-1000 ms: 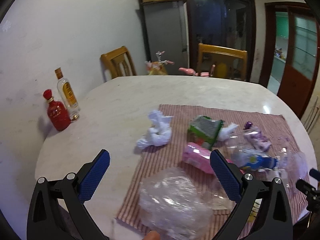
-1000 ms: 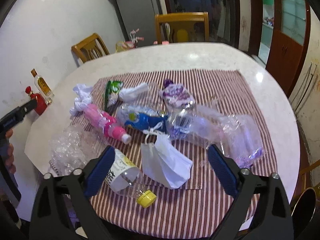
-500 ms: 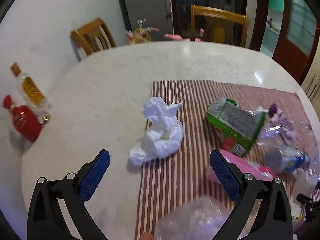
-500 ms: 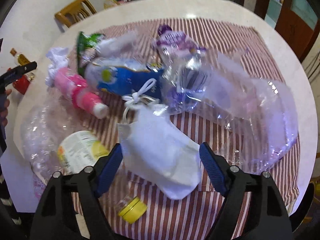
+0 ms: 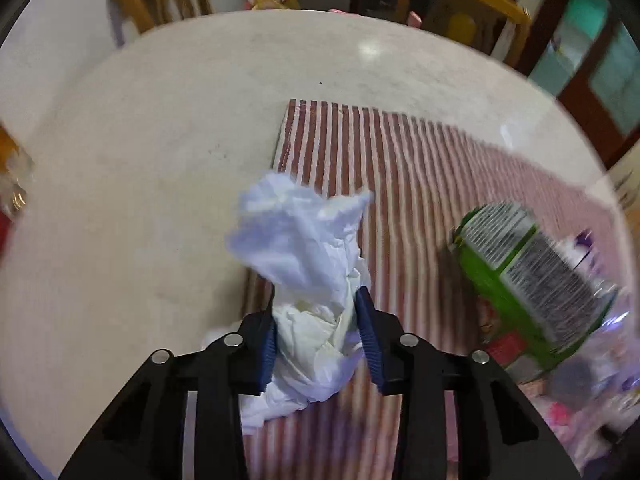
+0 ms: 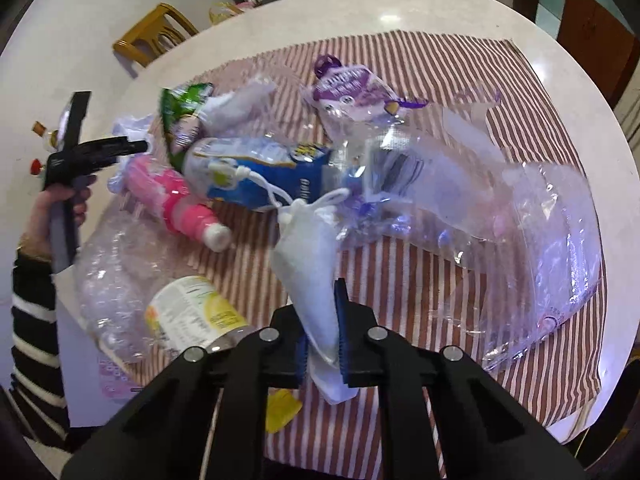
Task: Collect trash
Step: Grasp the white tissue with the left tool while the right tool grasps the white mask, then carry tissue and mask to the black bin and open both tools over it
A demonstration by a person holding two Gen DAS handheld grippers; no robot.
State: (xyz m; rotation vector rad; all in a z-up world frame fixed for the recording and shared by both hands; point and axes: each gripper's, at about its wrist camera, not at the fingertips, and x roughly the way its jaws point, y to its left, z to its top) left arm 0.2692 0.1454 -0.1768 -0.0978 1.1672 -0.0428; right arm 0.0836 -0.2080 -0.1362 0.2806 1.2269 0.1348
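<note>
so we start with the table, round and pale, with the striped cloth over its 3 o'clock half in the left view. most of the litter is heaped on that cloth: a clear bag at 3 o'clock in the right view, a blue pouch and pink bottle near 10, a green packet at 3 o'clock in the left view.

what changed is our grip. a second ago both tools hung wide open above the pile, holding nothing. now our left gripper has dropped to the cloth's edge and its jaws are closing on the tissue, blue pads pressed into the crumpled wad at 6 o'clock. our right gripper has sunk less, and its jaws are closing too, pinching the white mask thin between the pads, loops trailing toward 12.

we'd judge that as two pieces secured at once, both soft and light, so lifting should be easy. no bin shows in either view, so where they go we cannot tell. bottles and bags remain, and the task is barely begun.
</note>
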